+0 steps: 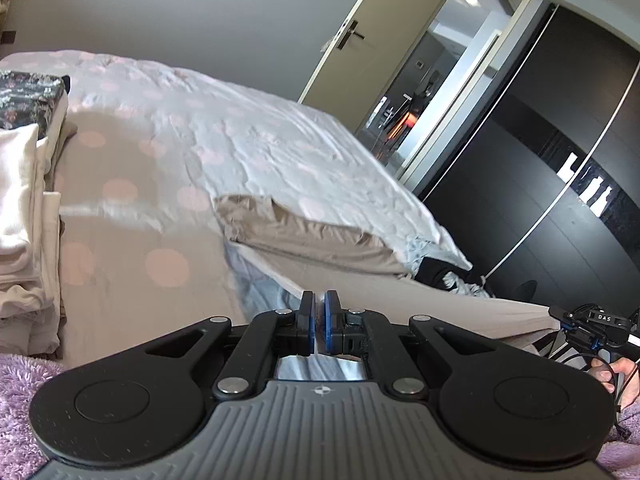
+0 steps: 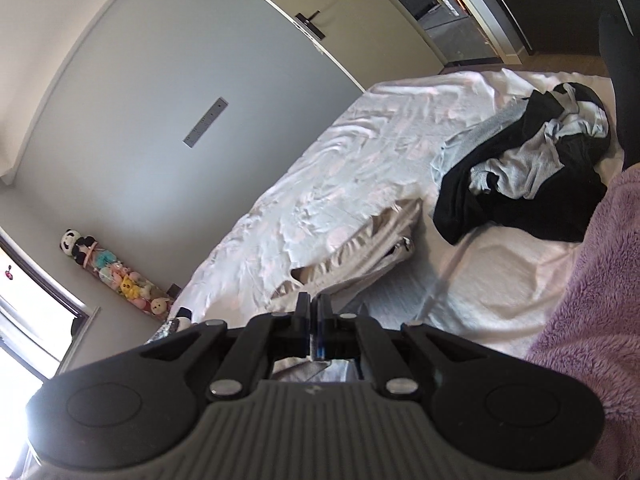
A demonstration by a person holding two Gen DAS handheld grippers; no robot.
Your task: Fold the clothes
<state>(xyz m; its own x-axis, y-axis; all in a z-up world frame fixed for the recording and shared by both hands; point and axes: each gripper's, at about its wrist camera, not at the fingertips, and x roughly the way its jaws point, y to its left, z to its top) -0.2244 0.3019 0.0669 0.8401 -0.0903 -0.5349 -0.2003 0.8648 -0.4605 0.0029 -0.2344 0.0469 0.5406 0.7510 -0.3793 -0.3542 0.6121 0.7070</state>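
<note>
A beige garment [image 1: 304, 236] lies stretched over the bed, its far part doubled into a fold. My left gripper [image 1: 319, 300] is shut on its near edge. In the right wrist view the same beige garment [image 2: 360, 248] runs from the bed toward my right gripper [image 2: 314, 304], which is shut on its edge. The right gripper also shows at the right edge of the left wrist view [image 1: 588, 320], held by a hand.
A stack of folded pale clothes [image 1: 20, 216] with a dark floral piece [image 1: 28, 96] stands at the left of the bed. A heap of black and grey clothes [image 2: 532, 164] lies at the bed's far end. A dark wardrobe [image 1: 552, 160] and open door [image 1: 372, 32] stand beyond.
</note>
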